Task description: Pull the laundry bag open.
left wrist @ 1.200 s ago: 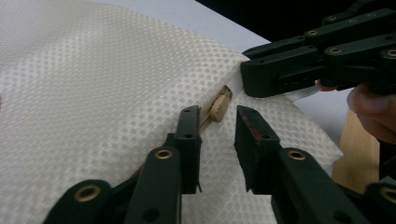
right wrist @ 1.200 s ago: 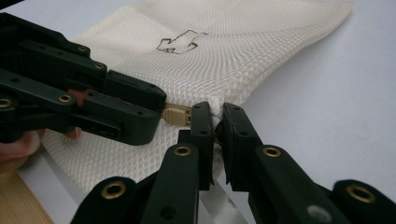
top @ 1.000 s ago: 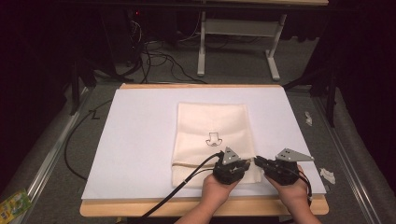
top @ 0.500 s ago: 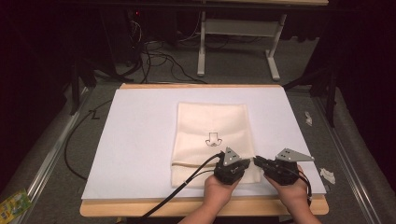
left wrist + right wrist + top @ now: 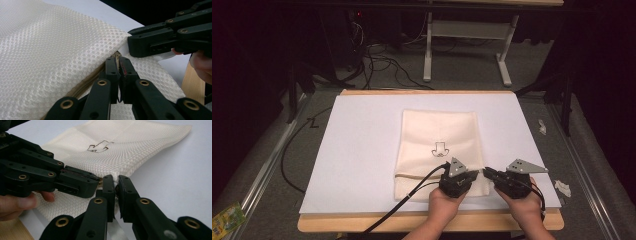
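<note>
On the white table sheet (image 5: pixel 362 150), the left gripper (image 5: pixel 118 65) clamped the mesh bag (image 5: pixel 439 135) zipper end, the right gripper (image 5: pixel 116 185) pinched its corner; unzipping likely required pulling apart.

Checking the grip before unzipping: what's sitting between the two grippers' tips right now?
In both gripper views, the mesh zipper bag's corner: the left gripper pinches its zipper end, the right gripper the edge beside it.
</note>
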{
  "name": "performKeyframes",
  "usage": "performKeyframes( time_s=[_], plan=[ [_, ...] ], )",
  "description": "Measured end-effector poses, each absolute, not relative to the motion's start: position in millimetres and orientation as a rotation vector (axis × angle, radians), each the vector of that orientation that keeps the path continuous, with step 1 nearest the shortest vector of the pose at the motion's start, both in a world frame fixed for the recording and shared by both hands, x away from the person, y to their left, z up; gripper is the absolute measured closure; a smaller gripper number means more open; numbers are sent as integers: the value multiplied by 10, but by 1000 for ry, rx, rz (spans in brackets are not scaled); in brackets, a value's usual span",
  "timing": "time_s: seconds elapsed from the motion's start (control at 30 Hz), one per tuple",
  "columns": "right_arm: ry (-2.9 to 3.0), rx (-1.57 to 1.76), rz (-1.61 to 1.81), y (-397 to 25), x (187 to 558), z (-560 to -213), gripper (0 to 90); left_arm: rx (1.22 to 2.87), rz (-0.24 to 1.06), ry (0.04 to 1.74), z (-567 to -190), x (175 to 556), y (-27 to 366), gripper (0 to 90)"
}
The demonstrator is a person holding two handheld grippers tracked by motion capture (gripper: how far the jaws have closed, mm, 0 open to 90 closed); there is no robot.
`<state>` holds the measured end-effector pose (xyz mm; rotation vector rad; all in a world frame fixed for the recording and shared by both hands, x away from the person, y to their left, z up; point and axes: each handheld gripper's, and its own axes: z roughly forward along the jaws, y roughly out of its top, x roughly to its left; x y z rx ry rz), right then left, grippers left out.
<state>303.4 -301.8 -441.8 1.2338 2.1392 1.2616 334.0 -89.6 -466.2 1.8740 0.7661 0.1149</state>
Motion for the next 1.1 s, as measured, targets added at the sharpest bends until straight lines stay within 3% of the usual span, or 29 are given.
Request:
performKeyframes(
  time_s=[0.2, 0.5, 0.93, 1.1],
  plan=[
    [2075, 1276, 1271, -3141, 3040, -4383, 864, 1826, 87, 899, -4764, 3458, -648, 875],
    [2096, 1252, 1251, -3123, 3046, -4415, 863, 1881, 147, 911, -4730, 3436, -357, 874],
    [1967, 1408, 1254, -3535, 3053, -4435, 861, 1909, 236, 1144, -4616, 3554, 854, 874],
    [2014, 1384, 1236, -3440, 3070, -4460, 858, 1999, 303, 1093, -4552, 3492, 965, 873]
  ],
)
